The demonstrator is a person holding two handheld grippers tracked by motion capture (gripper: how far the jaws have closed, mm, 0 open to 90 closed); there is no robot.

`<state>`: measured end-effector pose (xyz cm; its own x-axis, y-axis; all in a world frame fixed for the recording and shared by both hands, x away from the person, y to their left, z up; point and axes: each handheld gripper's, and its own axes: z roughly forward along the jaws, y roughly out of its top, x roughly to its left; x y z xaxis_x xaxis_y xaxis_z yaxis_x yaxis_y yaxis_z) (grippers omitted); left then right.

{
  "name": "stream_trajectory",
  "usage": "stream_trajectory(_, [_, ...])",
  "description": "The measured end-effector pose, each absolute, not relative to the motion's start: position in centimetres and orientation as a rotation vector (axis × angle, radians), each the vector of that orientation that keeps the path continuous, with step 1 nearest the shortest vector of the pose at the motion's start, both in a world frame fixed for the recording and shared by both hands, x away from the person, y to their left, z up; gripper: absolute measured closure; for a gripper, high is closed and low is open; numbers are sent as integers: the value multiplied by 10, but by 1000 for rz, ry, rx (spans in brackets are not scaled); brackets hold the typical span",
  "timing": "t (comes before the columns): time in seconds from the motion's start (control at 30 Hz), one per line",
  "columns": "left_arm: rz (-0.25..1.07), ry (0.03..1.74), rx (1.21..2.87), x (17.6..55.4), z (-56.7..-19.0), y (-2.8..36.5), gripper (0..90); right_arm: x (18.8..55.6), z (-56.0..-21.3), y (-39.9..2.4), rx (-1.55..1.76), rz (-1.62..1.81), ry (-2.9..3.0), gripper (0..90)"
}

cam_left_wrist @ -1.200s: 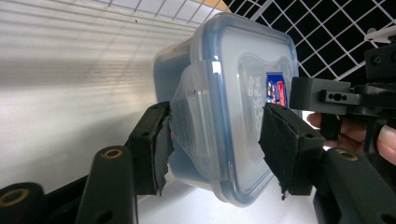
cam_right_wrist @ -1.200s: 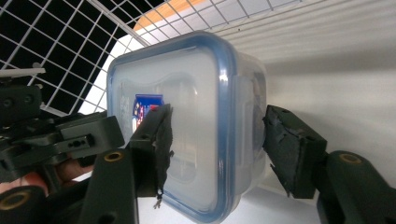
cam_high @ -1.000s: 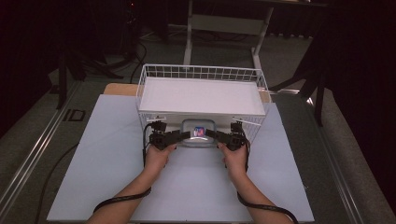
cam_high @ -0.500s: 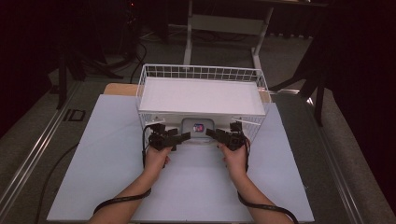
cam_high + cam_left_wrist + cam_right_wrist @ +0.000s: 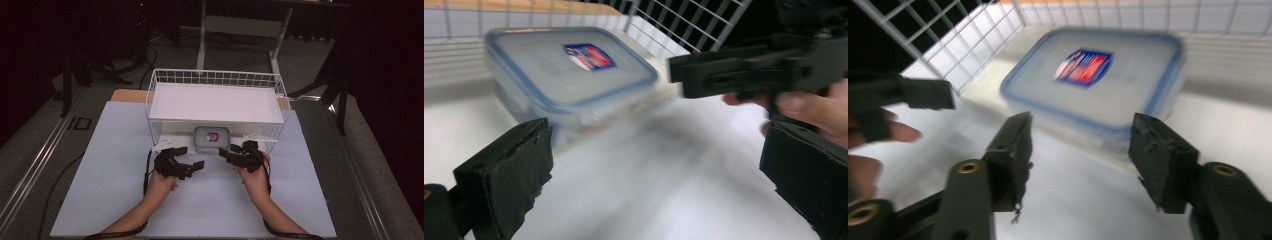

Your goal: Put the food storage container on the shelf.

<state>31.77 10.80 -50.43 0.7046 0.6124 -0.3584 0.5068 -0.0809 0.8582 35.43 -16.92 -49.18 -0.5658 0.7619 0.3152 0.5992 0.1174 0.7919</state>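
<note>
Clear plastic, the lidded box (image 5: 212, 139) under the wire basket (image 5: 216, 80) looks light, stiff, slippery; grip its short sides. Left gripper (image 5: 192, 167) has just let go, jaws spread; right gripper (image 5: 226, 153) jaws released, empty.

Both forearms came in from six o'clock — the left slanting toward one o'clock, the right toward eleven. The left gripper (image 5: 192, 167) pointed to about three o'clock, its jaws having just been opening, now spread wide with nothing between them. The right gripper (image 5: 226, 153) pointed toward nine o'clock — jaws parted and lately narrowing a little, gripping nothing.
</note>
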Motion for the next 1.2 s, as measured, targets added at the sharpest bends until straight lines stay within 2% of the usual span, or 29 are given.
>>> stream_trajectory(0.1, [152, 875, 1738, 301, -494, 112, 17, 347, -495, -162, 1348, 1397, 2237, 568])
stream_trajectory(0.17, [191, 871, 1734, 288, -487, 117, 17, 345, -498, -157, 1324, 1379, 2255, 693])
stream_trajectory(0.2, [220, 863, 1738, 282, -484, 119, 17, 344, -500, -155, 1317, 1385, 2263, 722])
stream_trajectory(0.3, [277, 842, 1746, 266, -477, 125, 17, 345, -504, -151, 1320, 1378, 2280, 887])
stream_trajectory(0.4, [315, 863, 1731, 251, -478, 132, 17, 346, -508, -147, 1329, 1370, 2295, 899])
stream_trajectory(0.6, [297, 910, 1729, 238, -499, 143, 18, 355, -520, -132, 1336, 1351, 2303, 900])
stream_trajectory(1.2, [329, 929, 1678, 239, -504, 157, 18, 386, -526, -119, 1387, 1335, 2224, 900])
